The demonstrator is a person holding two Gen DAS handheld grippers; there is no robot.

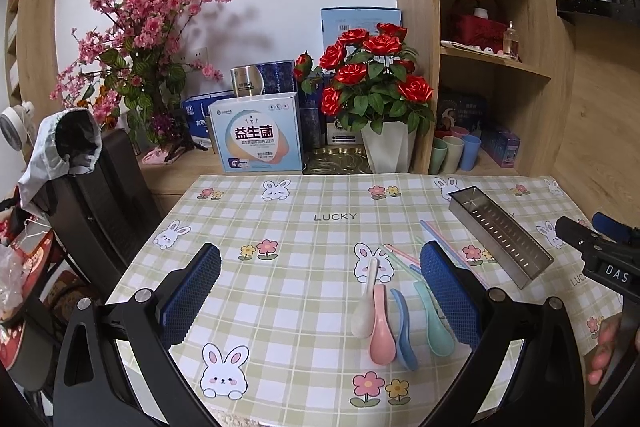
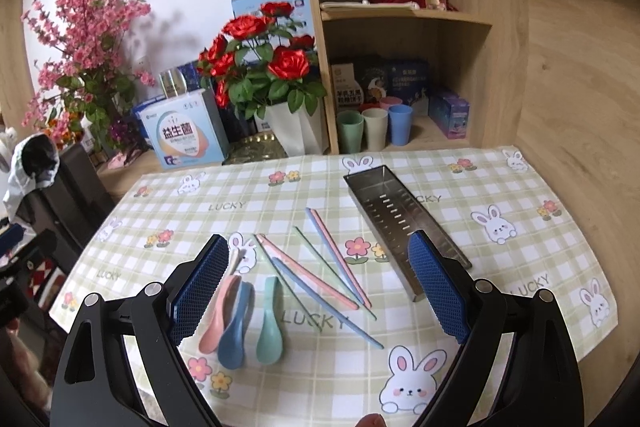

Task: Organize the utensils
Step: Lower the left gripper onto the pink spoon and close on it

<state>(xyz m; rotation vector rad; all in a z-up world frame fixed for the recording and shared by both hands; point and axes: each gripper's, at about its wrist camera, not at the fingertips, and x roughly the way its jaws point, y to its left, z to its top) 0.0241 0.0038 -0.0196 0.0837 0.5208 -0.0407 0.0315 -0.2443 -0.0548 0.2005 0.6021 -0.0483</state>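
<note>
Several plastic spoons lie side by side on the checked tablecloth: white (image 1: 365, 311), pink (image 1: 382, 331), blue (image 1: 404, 331) and green (image 1: 434, 323). The pink (image 2: 218, 315), blue (image 2: 236, 327) and green (image 2: 270, 323) ones also show in the right wrist view. Several pastel chopsticks (image 2: 320, 263) lie loose beside them. A long perforated steel tray (image 2: 400, 219) lies to their right, empty. My left gripper (image 1: 320, 291) is open above the cloth, left of the spoons. My right gripper (image 2: 316, 287) is open above the chopsticks and spoons, holding nothing.
Behind the cloth stand a white pot of red roses (image 1: 388, 147), a pink blossom plant (image 1: 136, 39) and boxes (image 1: 258, 135). A wooden shelf at the right holds cups (image 2: 374, 129). A black chair (image 1: 100, 195) stands at the table's left.
</note>
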